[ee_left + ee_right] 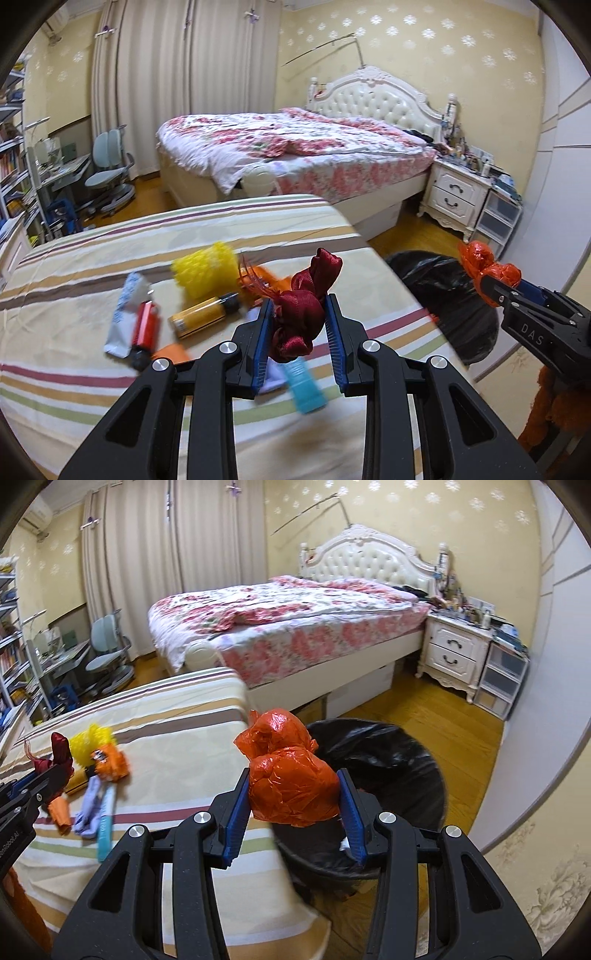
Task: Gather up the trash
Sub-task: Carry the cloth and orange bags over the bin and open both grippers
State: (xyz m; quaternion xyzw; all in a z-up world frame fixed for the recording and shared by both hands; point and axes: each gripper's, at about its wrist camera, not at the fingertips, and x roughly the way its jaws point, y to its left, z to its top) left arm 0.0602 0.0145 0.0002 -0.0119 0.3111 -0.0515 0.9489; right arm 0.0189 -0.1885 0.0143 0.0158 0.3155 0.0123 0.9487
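My left gripper (300,313) is shut on a crumpled dark red ribbon (303,314) and holds it above the striped table (92,391). My right gripper (293,788) is shut on a crumpled orange plastic bag (291,775) and holds it over the near rim of a bin lined with a black bag (399,775). The bin also shows in the left wrist view (454,295), with the right gripper (493,284) above it. On the table lie a yellow mesh piece (205,267), a yellow tube (201,316), a red lighter (146,328), a white wrapper (123,317) and a teal tube (306,386).
A bed with a floral cover (288,627) stands behind the table. A white nightstand (454,653) and plastic drawers (502,683) stand at the right wall. A desk chair (107,653) and shelves are at the far left. The floor is wood.
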